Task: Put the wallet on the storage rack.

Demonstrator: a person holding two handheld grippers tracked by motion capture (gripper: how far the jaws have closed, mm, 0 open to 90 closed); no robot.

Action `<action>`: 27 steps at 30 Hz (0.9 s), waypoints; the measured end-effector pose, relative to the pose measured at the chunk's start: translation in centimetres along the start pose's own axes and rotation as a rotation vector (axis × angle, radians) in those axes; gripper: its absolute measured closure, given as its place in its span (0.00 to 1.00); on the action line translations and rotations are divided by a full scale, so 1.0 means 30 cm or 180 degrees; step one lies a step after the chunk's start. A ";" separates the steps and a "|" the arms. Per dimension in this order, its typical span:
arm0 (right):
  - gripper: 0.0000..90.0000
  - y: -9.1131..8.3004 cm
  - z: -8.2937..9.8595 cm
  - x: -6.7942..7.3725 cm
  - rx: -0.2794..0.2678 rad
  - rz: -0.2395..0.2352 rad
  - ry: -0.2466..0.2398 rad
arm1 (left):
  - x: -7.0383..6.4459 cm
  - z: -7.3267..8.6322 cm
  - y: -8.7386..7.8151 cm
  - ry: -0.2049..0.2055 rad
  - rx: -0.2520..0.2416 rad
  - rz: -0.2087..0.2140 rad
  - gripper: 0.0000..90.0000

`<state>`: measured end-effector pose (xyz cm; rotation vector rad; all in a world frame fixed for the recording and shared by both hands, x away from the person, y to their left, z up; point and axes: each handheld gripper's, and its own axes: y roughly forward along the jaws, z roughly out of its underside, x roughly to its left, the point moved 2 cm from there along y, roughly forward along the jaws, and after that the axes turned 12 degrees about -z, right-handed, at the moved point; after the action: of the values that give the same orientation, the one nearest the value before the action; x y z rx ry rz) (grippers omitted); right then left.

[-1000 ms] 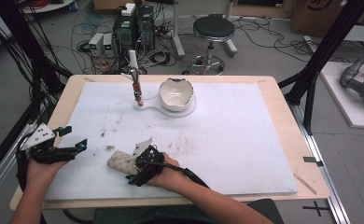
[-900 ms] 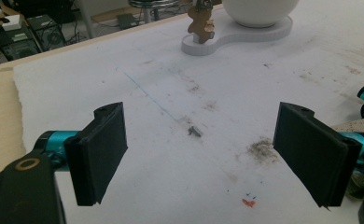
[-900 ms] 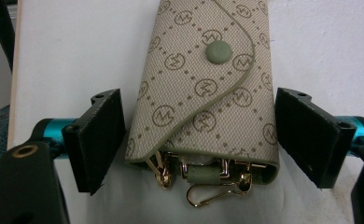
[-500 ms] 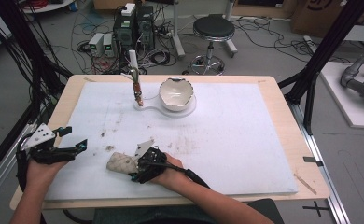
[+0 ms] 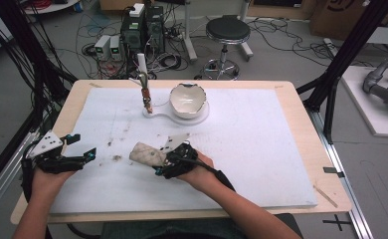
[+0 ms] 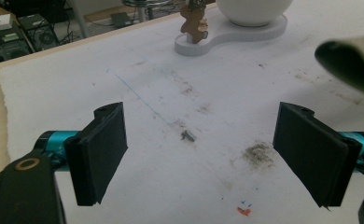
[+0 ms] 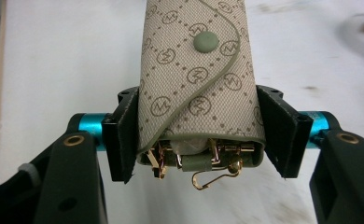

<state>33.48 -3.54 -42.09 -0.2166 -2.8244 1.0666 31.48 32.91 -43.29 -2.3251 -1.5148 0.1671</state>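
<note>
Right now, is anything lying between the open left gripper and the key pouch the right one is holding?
Nothing solid. The left gripper stands open, and between it and the key pouch clamped in the right gripper lies bare white mat with a few dirt smudges and one small scrap.

The key case (image 7: 196,79) is beige monogram fabric with an olive trim and snap button, flap closed. It sits clamped between the right gripper's (image 7: 199,135) jaws, gold hooks poking out toward the camera.
</note>
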 end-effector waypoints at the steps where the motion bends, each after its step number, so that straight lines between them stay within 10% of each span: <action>1: 0.41 -0.020 0.002 -0.008 -0.0029 0.0036 0.0015 | -0.001 0.000 0.001 0.0003 0.0000 0.0004 0.19; 27: 0.41 -0.505 0.156 -0.233 -0.0336 0.0994 0.0283 | -0.055 -0.035 0.070 0.0063 -0.0025 0.0213 0.19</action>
<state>38.21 -19.02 -35.93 -0.7165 -2.8290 0.9304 32.91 30.42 -43.23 -2.3781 -1.4315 0.1553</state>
